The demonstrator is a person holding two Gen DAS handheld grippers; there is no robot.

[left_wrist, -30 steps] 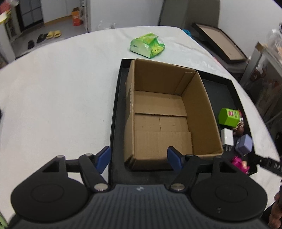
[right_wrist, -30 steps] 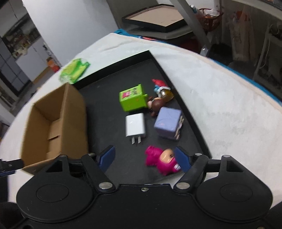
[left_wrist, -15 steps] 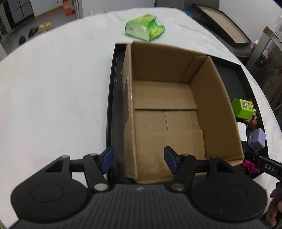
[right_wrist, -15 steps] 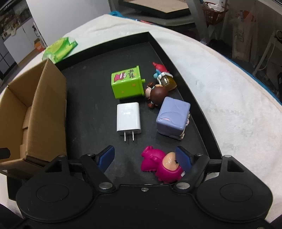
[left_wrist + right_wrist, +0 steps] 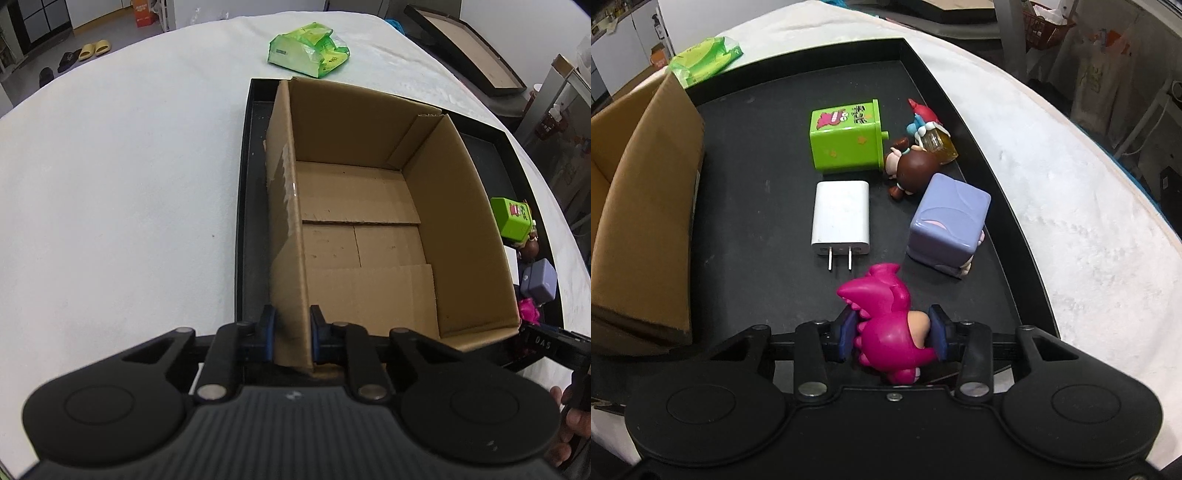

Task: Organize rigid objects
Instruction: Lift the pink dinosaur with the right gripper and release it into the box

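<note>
Left wrist view: the left claw (image 5: 290, 334) points steeply down at the near left corner of the cardboard box (image 5: 369, 236).
Left claw state: jaws closing, blue pads (image 5: 266, 328) on either side of the box's left wall, one outside and one inside, pressing the cardboard.
Cardboard box: open-topped, nothing inside; it stands on the left part of the black tray (image 5: 242, 206).
Black tray: lies on the white tabletop (image 5: 118, 177), its long left rim running beside the box.
Green packet: (image 5: 308, 50) lies on the tabletop beyond the tray's far edge.
Right wrist view: the right claw (image 5: 894, 334) is at the tray's near edge, over the pink figurine (image 5: 886, 325).
Right claw state: jaws closing, pads pressing both flanks of the pink figurine.
White charger: (image 5: 841, 218) lies flat just beyond the figurine, prongs toward the camera.
Purple cube: (image 5: 947, 229) right of the charger, near the tray's right rim, tilted.
Green cube: (image 5: 846, 138) beyond the charger, on its side.
Brown figurine: (image 5: 912, 170) touching the green cube's right side.
Red-and-blue figurine: (image 5: 927, 123) just beyond the brown one, by the right rim.
Person's hand: (image 5: 570, 424) partly seen at the lower right edge of the left wrist view.
</note>
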